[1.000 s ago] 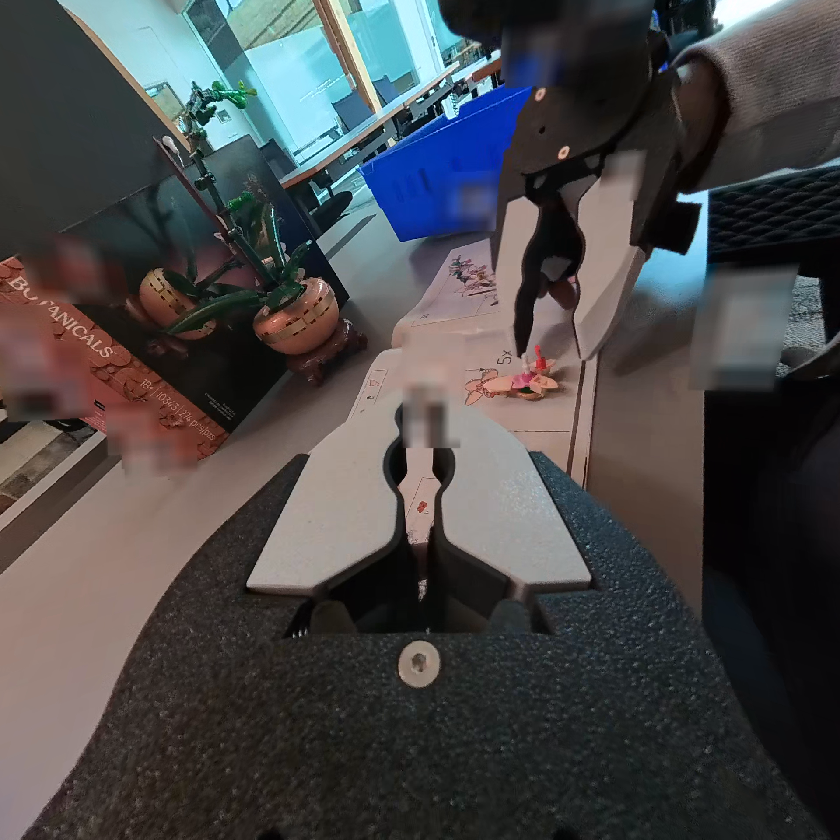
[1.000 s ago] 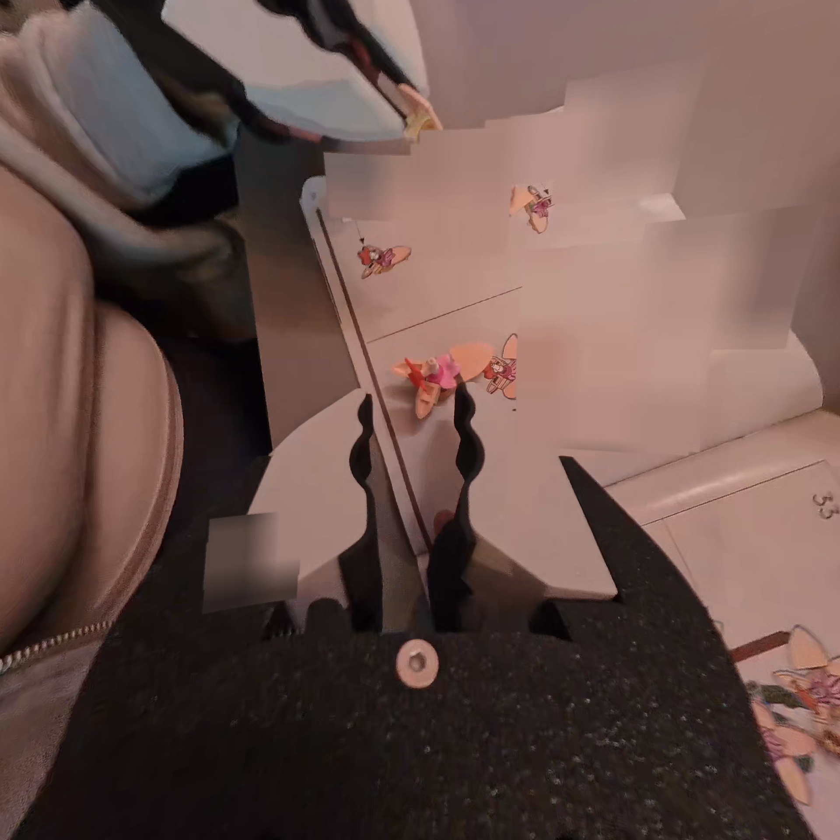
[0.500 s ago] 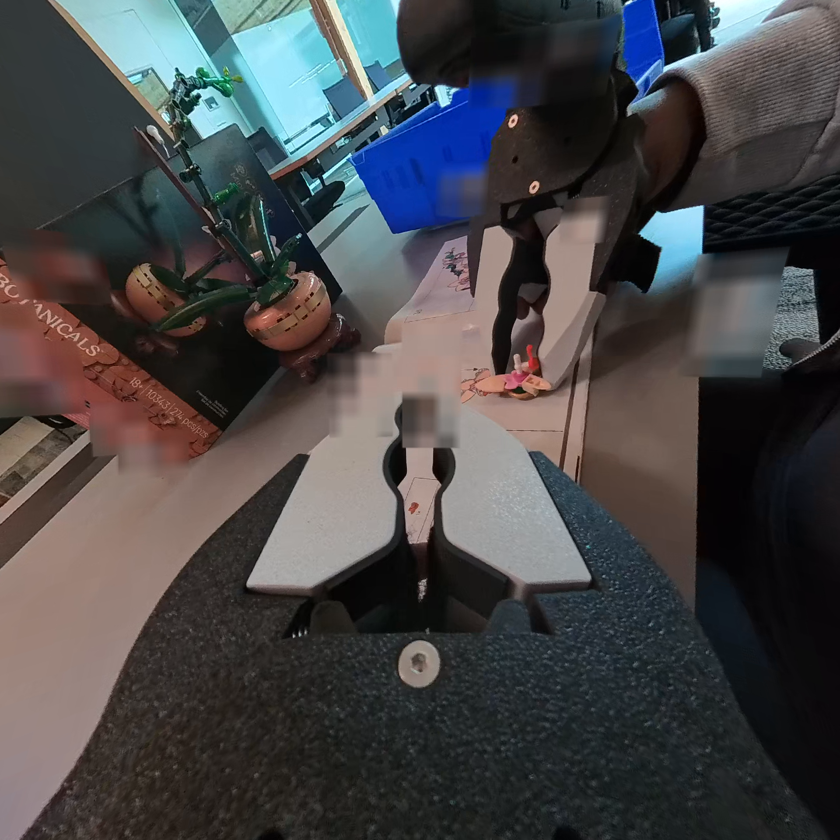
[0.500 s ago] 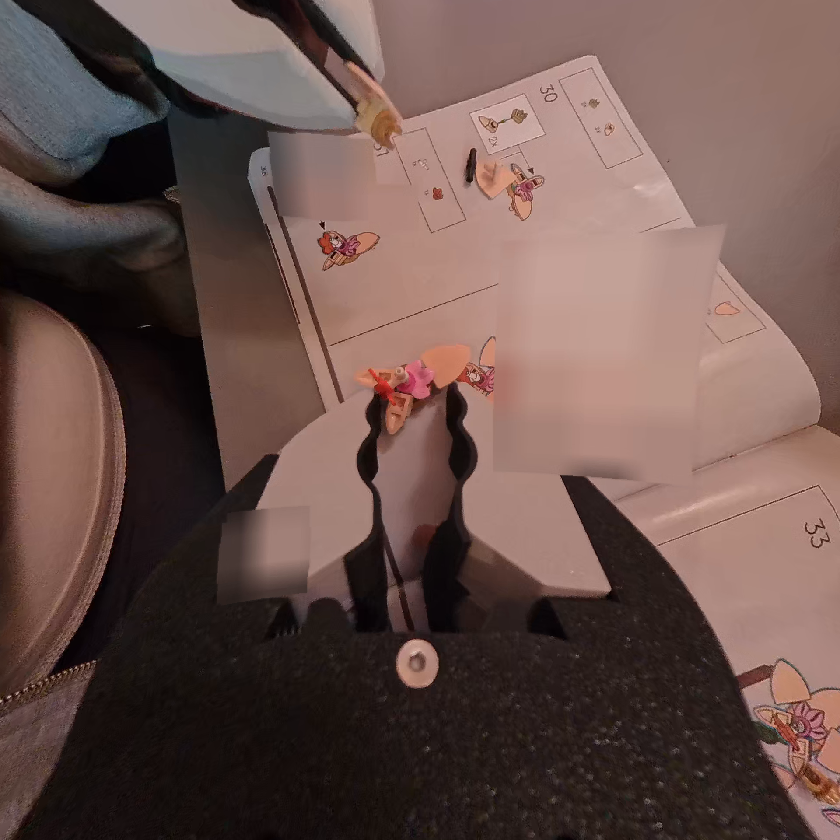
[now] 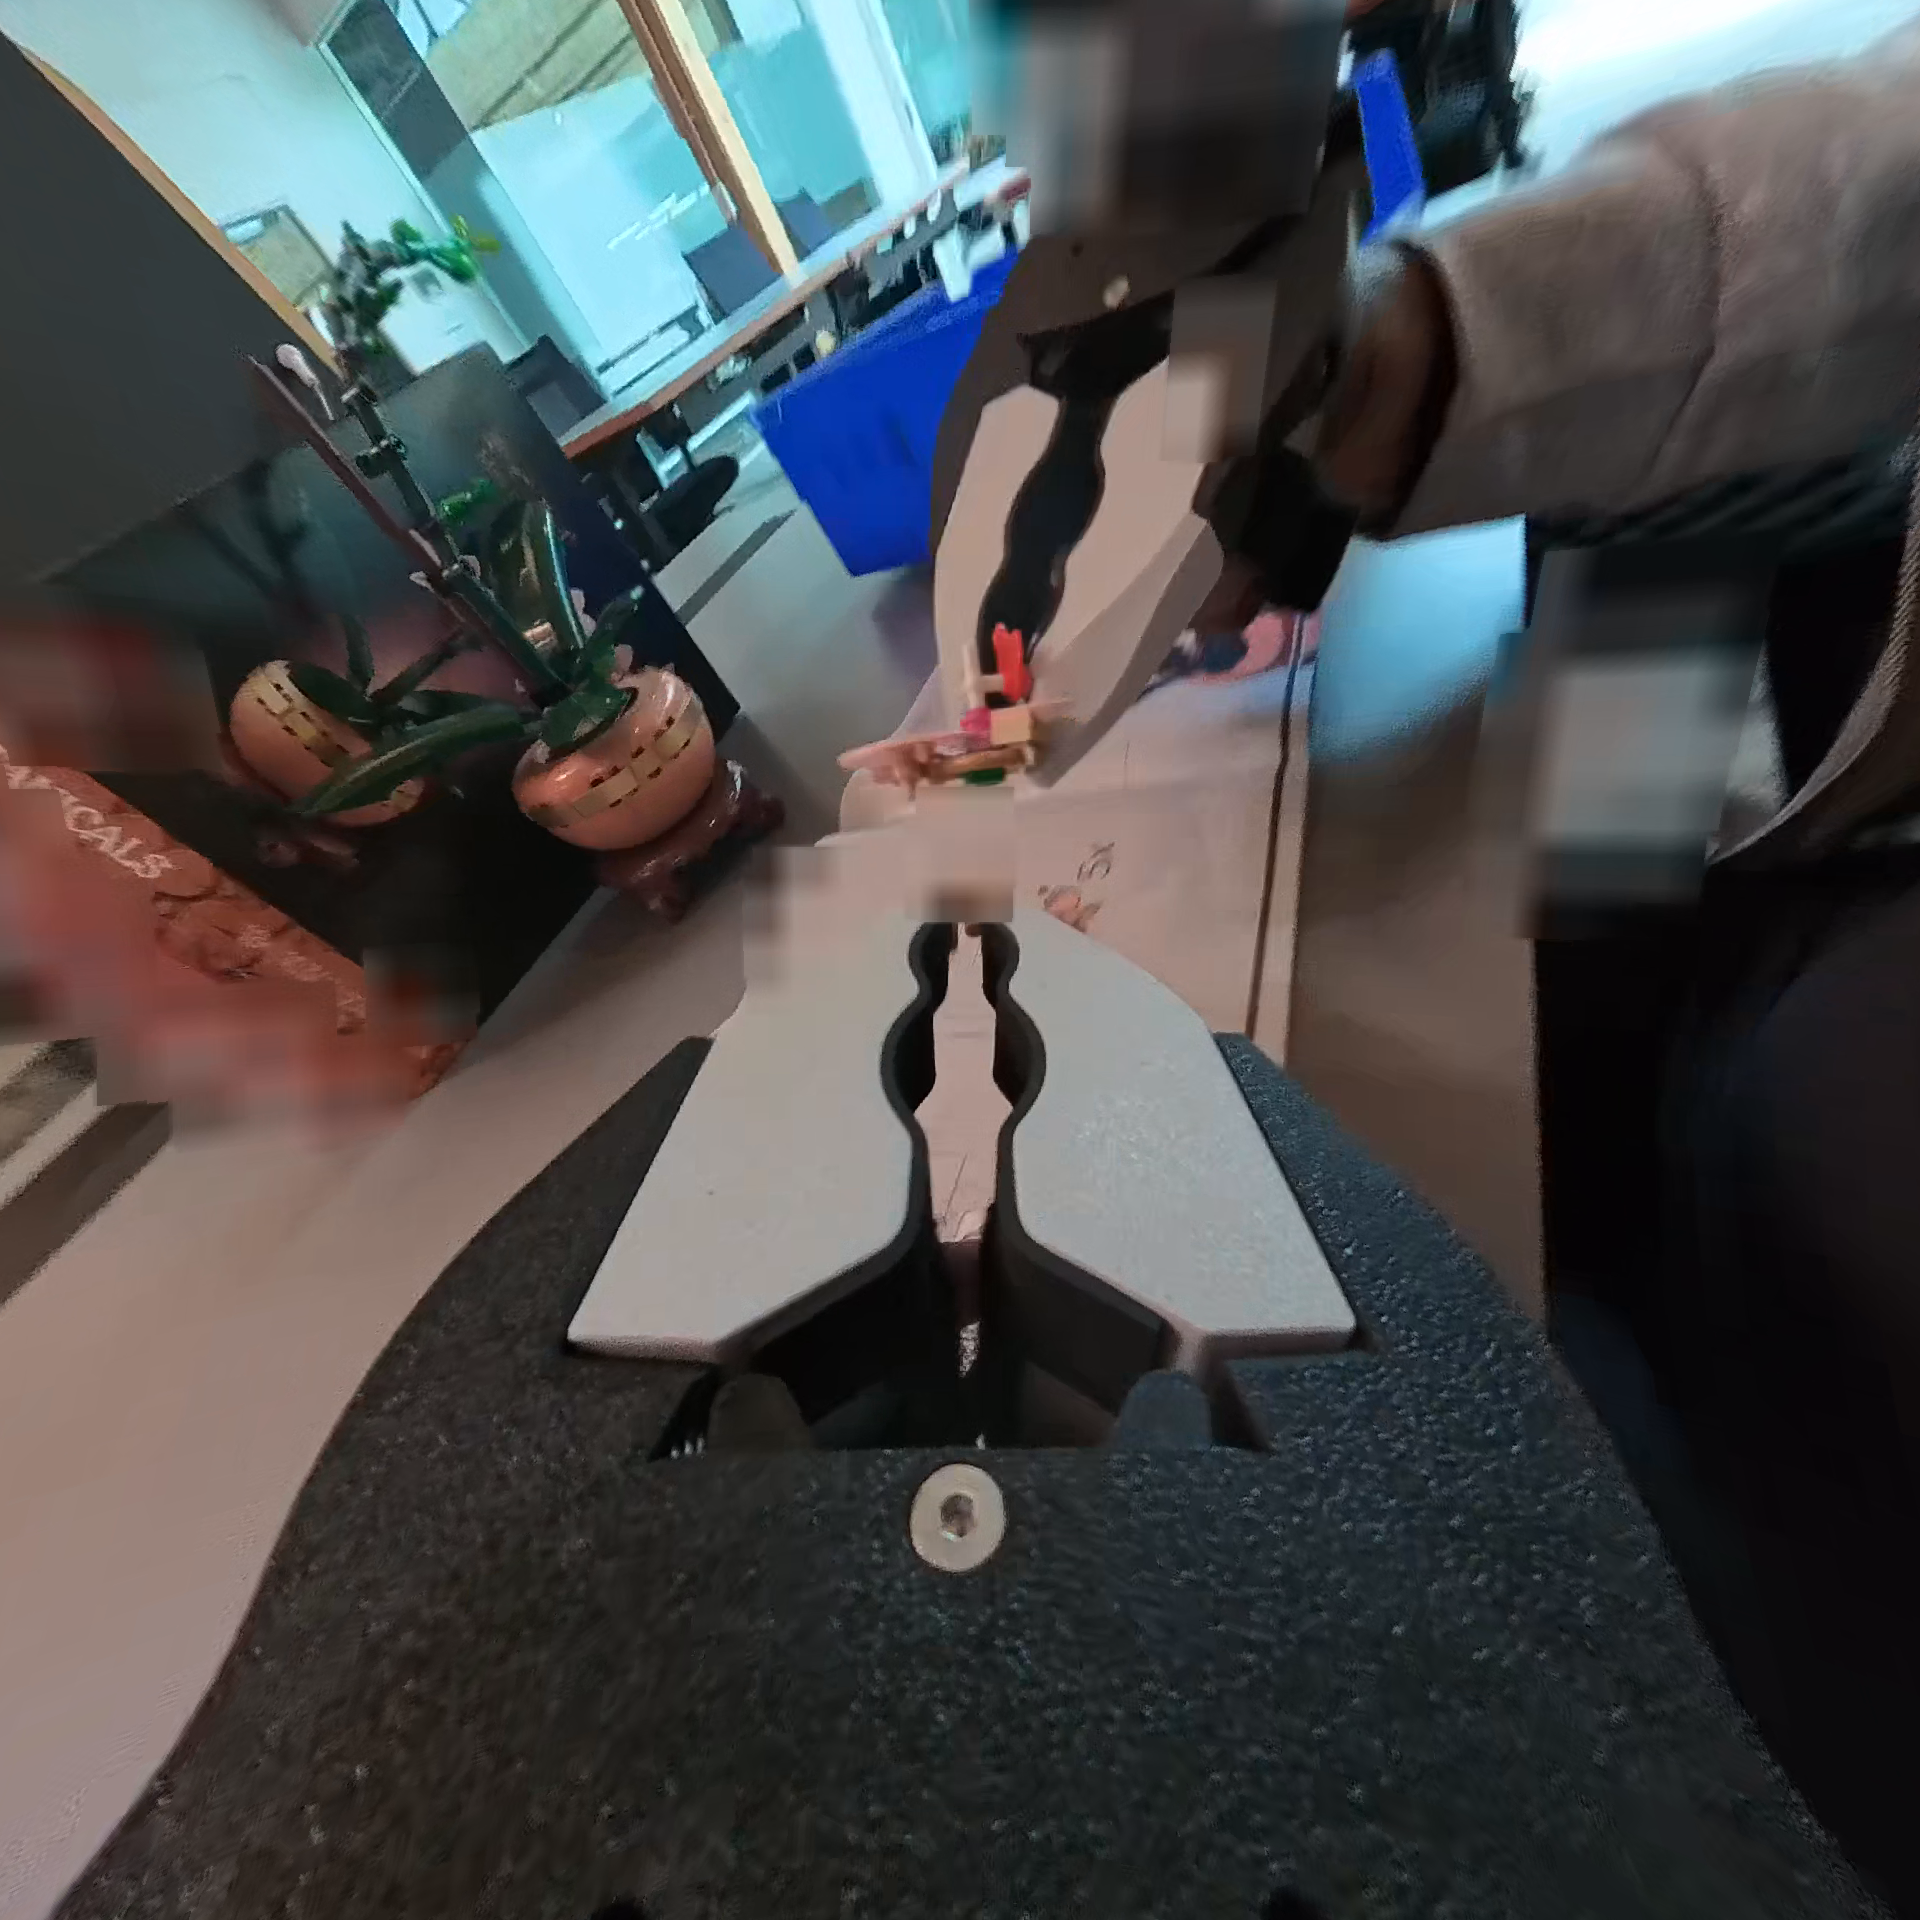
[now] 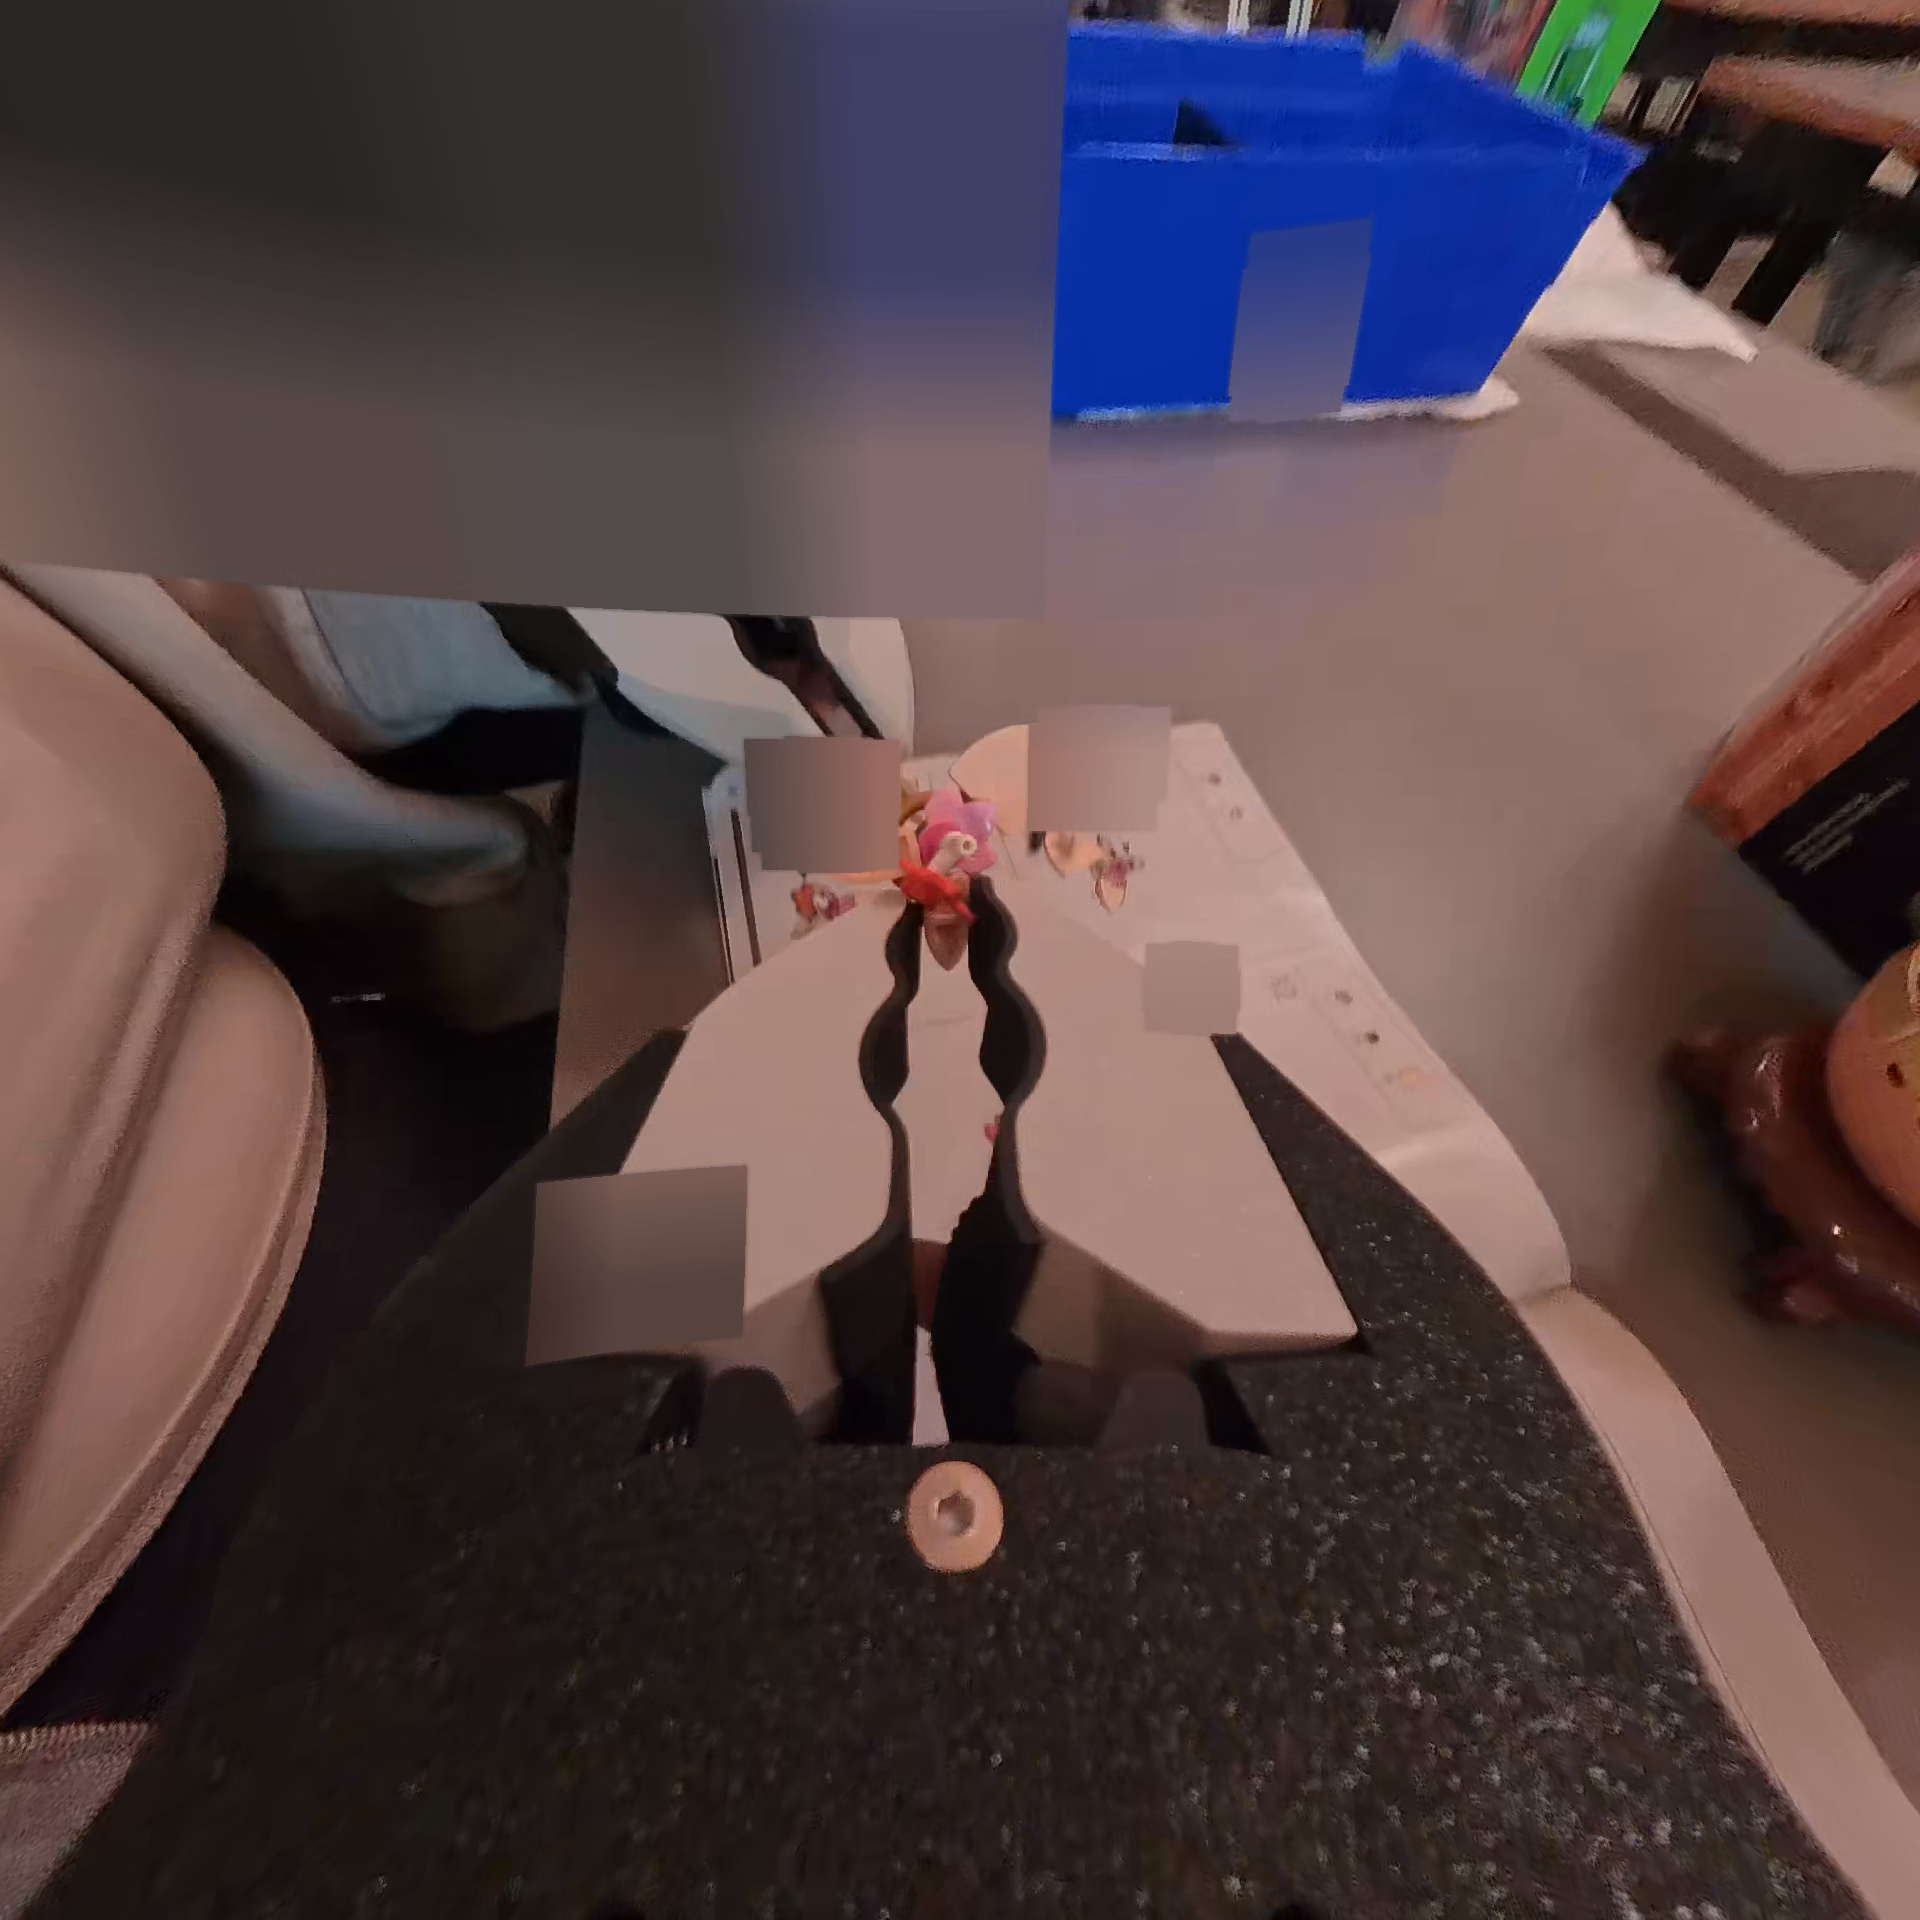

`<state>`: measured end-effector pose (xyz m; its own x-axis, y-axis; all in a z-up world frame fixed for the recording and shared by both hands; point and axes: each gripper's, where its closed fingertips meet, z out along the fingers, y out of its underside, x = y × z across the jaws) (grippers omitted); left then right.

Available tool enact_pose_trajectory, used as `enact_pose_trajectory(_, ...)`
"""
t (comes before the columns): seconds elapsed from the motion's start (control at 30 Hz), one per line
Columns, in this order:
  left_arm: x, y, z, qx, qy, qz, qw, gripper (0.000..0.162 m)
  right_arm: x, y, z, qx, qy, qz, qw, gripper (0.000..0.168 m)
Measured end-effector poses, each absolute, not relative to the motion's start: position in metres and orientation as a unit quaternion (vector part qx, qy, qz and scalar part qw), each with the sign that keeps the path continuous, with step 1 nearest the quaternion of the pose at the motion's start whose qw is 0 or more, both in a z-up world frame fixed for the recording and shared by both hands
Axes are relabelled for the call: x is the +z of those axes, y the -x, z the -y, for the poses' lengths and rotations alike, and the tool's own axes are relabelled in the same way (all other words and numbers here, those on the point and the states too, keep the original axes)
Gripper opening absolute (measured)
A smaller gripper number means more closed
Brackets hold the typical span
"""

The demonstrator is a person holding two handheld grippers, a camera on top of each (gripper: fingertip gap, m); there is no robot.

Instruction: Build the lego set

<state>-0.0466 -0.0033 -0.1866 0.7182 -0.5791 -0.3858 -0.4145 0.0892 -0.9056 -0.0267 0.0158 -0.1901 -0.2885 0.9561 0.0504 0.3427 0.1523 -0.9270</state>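
My right gripper (image 6: 945, 914) is shut on a small lego flower (image 6: 961, 831) with pink, red and peach parts. It holds the flower above the open instruction booklet (image 6: 1278, 914). In the left wrist view the right gripper (image 5: 1003, 717) hangs down ahead with the flower (image 5: 935, 753) at its tips. My left gripper (image 5: 966, 935) is almost shut with a narrow gap, and a blur patch hides its tips. Earlier frames show a small peach petal piece pinched there. Its grey fingers (image 6: 675, 675) reach close to the flower from the upper left.
A built lego orchid in a pink pot (image 5: 613, 748) stands at the left in front of the set's box (image 5: 312, 862). A blue bin (image 6: 1299, 156) stands at the back. The pot (image 6: 1870, 1060) and box (image 6: 1829, 748) are at the right. A person's sleeve (image 5: 1662, 260) is at the upper right.
My right gripper came down over the flower on the booklet, shut on it and lifted it toward my left gripper. The left gripper stayed shut and moved closer.
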Motion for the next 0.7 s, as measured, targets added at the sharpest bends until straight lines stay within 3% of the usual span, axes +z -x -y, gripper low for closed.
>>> enact_pose_trajectory(0.13,-0.17,0.046,0.006,-0.134,0.657,-0.315,0.672,0.005,-0.189,0.029,-0.008,0.457,0.484,0.669,0.331,0.009)
enact_pose_trajectory(0.33,-0.177,0.046,0.007,-0.071,0.645,-0.357,0.672,0.005,-0.192,0.03,-0.007,0.484,0.496,0.648,0.315,0.009)
enact_pose_trajectory(0.43,-0.171,0.045,0.009,0.055,0.588,-0.425,0.685,0.005,-0.198,0.027,-0.007,0.473,0.508,0.662,0.284,0.009)
enact_pose_trajectory(0.57,-0.184,0.043,0.011,0.253,0.496,-0.557,0.616,0.005,-0.201,0.023,-0.009,0.428,0.512,0.704,0.242,0.009)
enact_pose_trajectory(0.7,-0.19,0.038,0.011,0.316,0.435,-0.602,0.59,0.005,-0.215,0.019,-0.008,0.362,0.513,0.753,0.198,0.009)
